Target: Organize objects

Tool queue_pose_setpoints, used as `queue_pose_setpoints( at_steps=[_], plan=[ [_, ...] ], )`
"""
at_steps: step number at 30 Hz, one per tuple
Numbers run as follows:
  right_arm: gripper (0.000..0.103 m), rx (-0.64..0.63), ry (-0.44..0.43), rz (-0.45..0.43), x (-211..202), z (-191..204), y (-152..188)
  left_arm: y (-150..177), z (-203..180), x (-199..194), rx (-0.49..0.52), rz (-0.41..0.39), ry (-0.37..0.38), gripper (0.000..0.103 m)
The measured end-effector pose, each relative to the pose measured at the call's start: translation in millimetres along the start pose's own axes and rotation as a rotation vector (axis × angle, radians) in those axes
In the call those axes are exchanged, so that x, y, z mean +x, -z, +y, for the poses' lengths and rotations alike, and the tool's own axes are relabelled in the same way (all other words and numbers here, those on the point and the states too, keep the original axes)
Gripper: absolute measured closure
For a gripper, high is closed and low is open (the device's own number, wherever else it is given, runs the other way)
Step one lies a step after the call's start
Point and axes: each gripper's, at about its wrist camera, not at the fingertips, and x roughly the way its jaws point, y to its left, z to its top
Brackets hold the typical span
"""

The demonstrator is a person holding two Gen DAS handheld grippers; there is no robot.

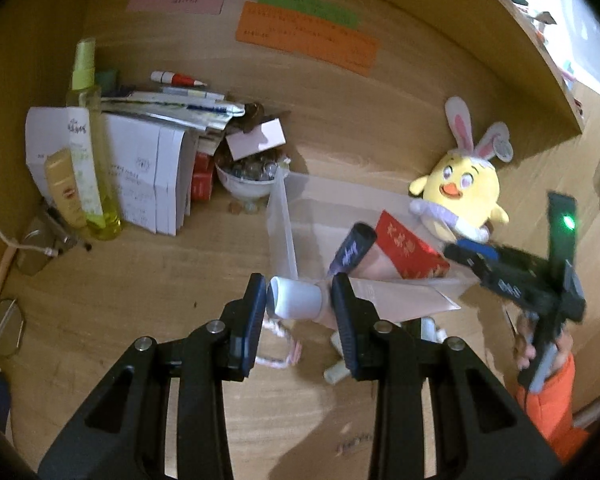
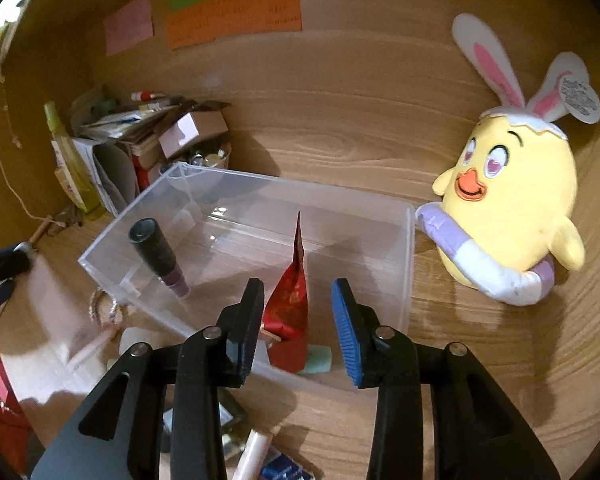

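Your left hand-held gripper (image 1: 299, 307) pinches a white tube (image 1: 296, 301) near the clear box (image 2: 408, 264). Your right hand-held gripper (image 2: 298, 320) is spread apart, its jaws above the red packet (image 2: 286, 308) standing inside the box.

The left hand-held gripper (image 1: 299, 303) grips a white-capped tube (image 1: 300, 301) by its cap. Behind it a clear box (image 1: 286, 216) stands on the tabletop (image 1: 148, 280), holding a red packet (image 1: 410, 250).

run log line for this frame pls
left gripper: shut on white tube | right gripper: open over clear bin | red packet: in bin, released
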Motion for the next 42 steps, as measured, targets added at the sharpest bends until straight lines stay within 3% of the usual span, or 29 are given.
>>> queue_pose_setpoints(
  at_steps=[9, 17, 30, 36, 42],
  plan=[
    [0.065, 0.000, -0.033, -0.041, -34, -2, 24, -15, -7, 37, 0.004, 0.014, -0.089, 0.069],
    [0.064, -0.019, -0.061, -0.017, -42, 3, 55, -15, -18, 66, 0.027, 0.050, -0.122, 0.069],
    [0.064, 0.009, -0.123, 0.084, -22, 9, 98, -10, -46, 84, 0.125, 0.080, -0.153, 0.069],
    [0.064, -0.019, -0.102, 0.094, -21, 16, 108, -6, -47, 85, 0.131, 0.091, -0.152, 0.069],
    [0.073, -0.042, -0.096, 0.081, -23, 22, 108, 2, -52, 71, 0.162, 0.074, -0.143, 0.064]
  ],
)
